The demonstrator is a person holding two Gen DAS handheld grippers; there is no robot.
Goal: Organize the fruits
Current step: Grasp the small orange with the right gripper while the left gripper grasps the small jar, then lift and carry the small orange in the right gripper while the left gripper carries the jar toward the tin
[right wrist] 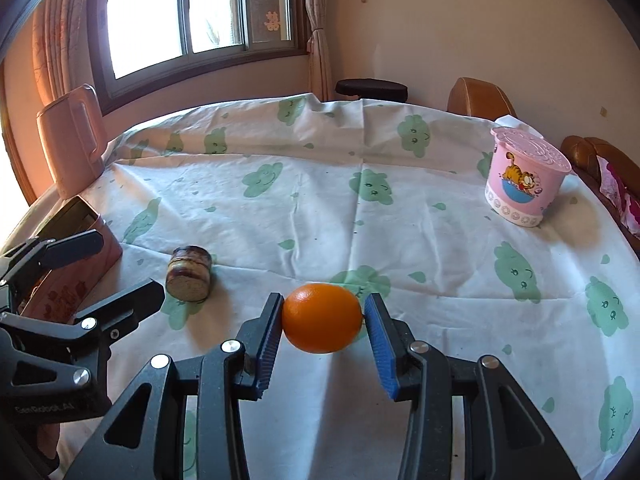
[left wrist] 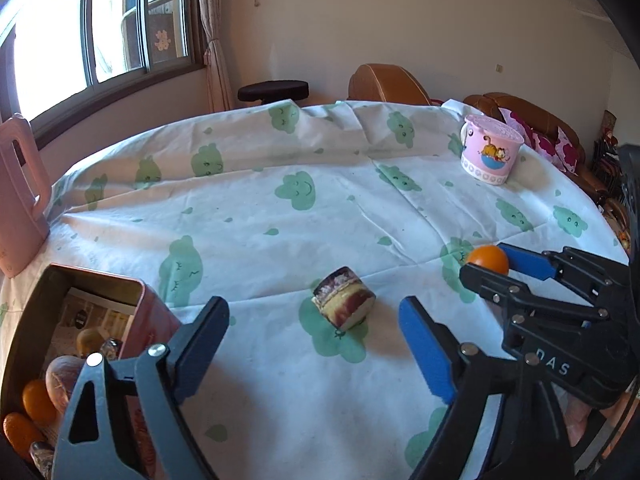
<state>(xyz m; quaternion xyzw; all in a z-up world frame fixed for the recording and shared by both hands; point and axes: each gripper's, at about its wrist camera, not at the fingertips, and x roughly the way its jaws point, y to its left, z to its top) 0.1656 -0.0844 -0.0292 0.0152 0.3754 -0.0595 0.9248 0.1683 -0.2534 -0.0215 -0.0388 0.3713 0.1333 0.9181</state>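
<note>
My right gripper [right wrist: 323,322] is shut on an orange [right wrist: 322,318], both pads touching its sides, just above the tablecloth. The same orange [left wrist: 489,260] shows in the left wrist view between the right gripper's fingers [left wrist: 520,262]. My left gripper [left wrist: 314,344] is open and empty, low over the cloth, with a small cake roll [left wrist: 344,302] lying just beyond its fingertips. The cake roll [right wrist: 189,278] lies left of the orange. A pink tin box [left wrist: 132,320] at the left holds oranges [left wrist: 38,400] and other food.
A pink cartoon cup with lid [left wrist: 490,154] stands at the far right of the table [right wrist: 520,176]. A pink jug [right wrist: 76,140] stands at the far left edge. Brown chairs [left wrist: 384,84] and a dark stool [left wrist: 274,91] are behind the table. The left gripper [right wrist: 80,276] is beside the tin.
</note>
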